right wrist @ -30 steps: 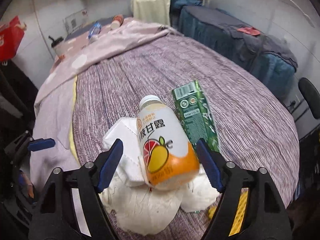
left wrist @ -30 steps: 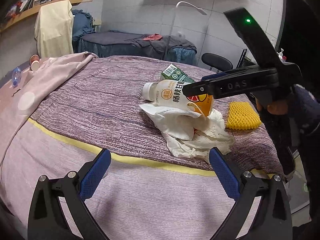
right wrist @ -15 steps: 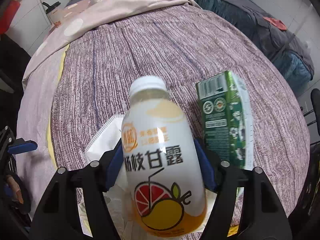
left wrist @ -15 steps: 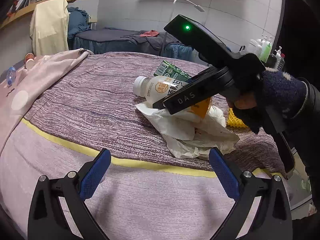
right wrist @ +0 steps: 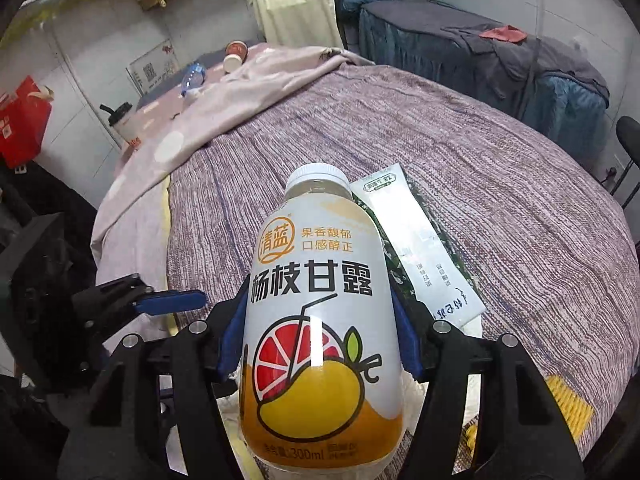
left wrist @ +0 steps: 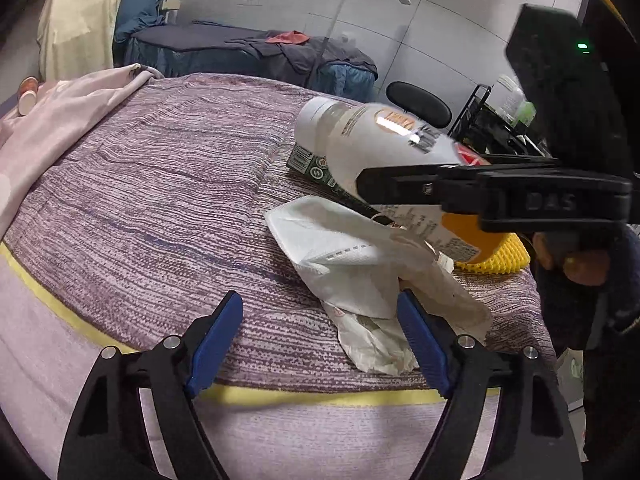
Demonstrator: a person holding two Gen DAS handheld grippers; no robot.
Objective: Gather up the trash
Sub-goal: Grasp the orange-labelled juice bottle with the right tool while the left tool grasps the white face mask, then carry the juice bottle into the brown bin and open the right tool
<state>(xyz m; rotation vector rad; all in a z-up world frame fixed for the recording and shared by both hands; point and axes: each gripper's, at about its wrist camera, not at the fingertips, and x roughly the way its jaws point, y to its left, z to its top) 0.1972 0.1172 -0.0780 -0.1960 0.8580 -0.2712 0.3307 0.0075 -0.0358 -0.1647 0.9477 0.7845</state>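
My right gripper (right wrist: 318, 336) is shut on a white and orange drink bottle (right wrist: 320, 320) and holds it above the bed; the bottle also shows in the left wrist view (left wrist: 384, 148), lifted off the trash pile. A white face mask (left wrist: 332, 248) and crumpled paper (left wrist: 400, 320) lie on the purple blanket (left wrist: 160, 208). A green carton (right wrist: 420, 256) lies flat behind the bottle. A yellow foam net (left wrist: 500, 256) lies at the right. My left gripper (left wrist: 320, 340) is open and empty, just in front of the mask and paper.
A pink quilt (right wrist: 224, 108) covers the far left of the bed, with paper cups (right wrist: 236, 56) and a plastic bottle (right wrist: 192, 80) beyond it. A dark covered bed (left wrist: 248, 52) and a black stool (left wrist: 418, 104) stand behind. A red bag (right wrist: 24, 120) is at left.
My right gripper closed on the drink bottle and lifted it off the mask and paper. My left gripper moved forward toward the mask and paper.
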